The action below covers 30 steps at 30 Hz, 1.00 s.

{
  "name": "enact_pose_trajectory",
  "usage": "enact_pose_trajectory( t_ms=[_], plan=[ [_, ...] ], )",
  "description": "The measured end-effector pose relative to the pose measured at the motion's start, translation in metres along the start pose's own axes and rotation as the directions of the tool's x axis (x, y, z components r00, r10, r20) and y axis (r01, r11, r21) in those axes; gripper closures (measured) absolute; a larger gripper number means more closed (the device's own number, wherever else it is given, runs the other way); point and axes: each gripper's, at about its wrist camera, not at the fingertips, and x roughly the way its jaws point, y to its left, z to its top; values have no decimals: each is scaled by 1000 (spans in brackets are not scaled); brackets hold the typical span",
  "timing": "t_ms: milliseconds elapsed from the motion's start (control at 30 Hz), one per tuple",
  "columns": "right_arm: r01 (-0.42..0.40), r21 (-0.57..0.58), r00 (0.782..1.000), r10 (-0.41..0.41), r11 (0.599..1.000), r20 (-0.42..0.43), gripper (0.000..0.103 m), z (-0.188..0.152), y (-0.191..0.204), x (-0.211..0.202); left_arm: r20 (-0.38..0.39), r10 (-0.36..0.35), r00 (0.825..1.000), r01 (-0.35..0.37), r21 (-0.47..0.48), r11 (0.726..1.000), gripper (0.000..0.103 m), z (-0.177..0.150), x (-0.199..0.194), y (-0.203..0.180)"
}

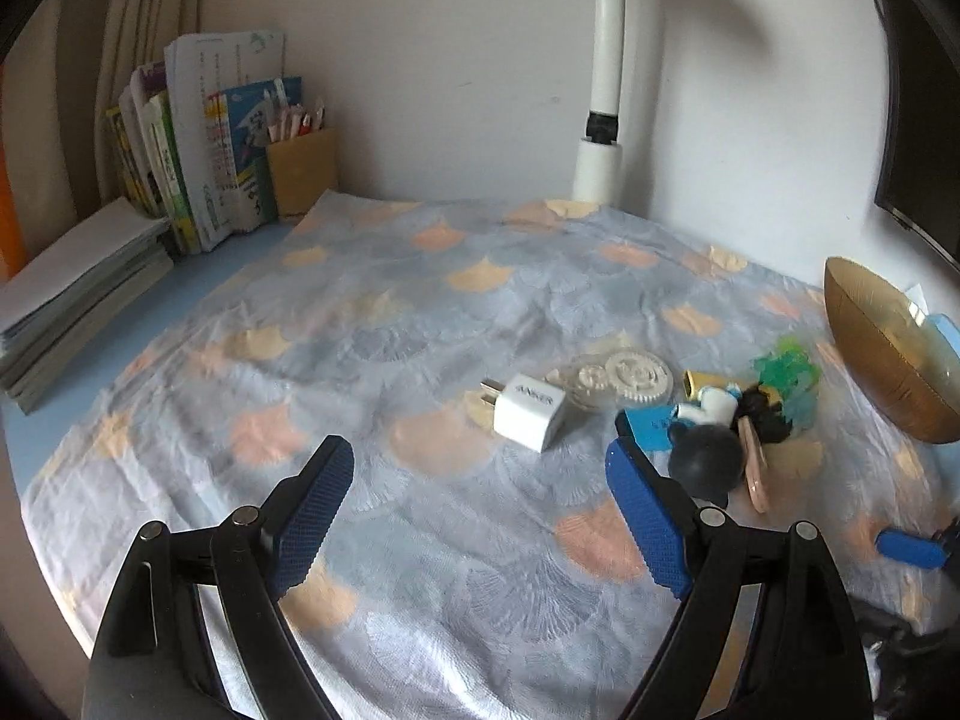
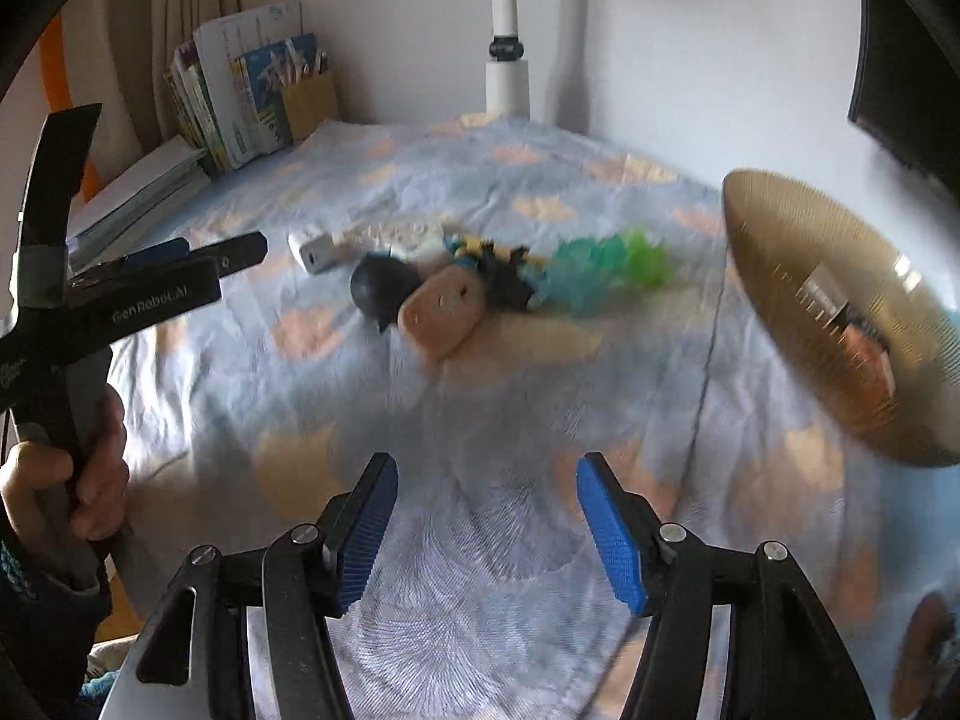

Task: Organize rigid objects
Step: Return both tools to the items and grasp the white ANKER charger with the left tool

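Note:
A pile of small rigid things lies on the patterned cloth (image 1: 420, 312): a white Anker charger (image 1: 529, 411), white plastic gears (image 1: 624, 381), a black ball-shaped piece (image 1: 707, 461), a blue-and-white figure (image 1: 711, 405), a tan oval piece (image 2: 441, 311) and a green spiky toy (image 1: 789, 375). A gold bowl (image 1: 882, 354) stands at the right; it also shows in the right wrist view (image 2: 834, 324). My left gripper (image 1: 480, 504) is open and empty, just short of the charger. My right gripper (image 2: 486, 531) is open and empty above bare cloth, nearer than the pile.
Books (image 1: 204, 144) and a pencil holder (image 1: 300, 171) stand at the back left, with flat stacked books (image 1: 78, 294) beside them. A white lamp pole (image 1: 603, 90) rises at the back wall. A dark monitor edge (image 1: 918, 180) is at the right.

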Motion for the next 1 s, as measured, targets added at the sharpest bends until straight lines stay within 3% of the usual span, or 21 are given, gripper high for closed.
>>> enact_pose_trajectory(
  t_ms=[300,533,700,800,1000],
  plan=[
    [42,-6,999,-42,999,-29,42,-6,1,17,-57,-50,997,46,-70,996,17,-2,10,14],
    [36,14,999,-35,999,-40,42,-5,-1,17,-113,-11,993,5,-53,999,17,-2,20,10],
    [22,32,991,-18,999,-131,42,14,5,21,-186,-51,981,40,-60,997,17,12,25,10],
    [14,10,991,-12,1000,-131,42,38,14,19,-202,-67,977,65,-18,998,17,22,31,3],
    [-1,26,993,4,1000,-120,42,65,25,49,-232,-23,972,44,88,995,17,21,55,-9]
  ],
)
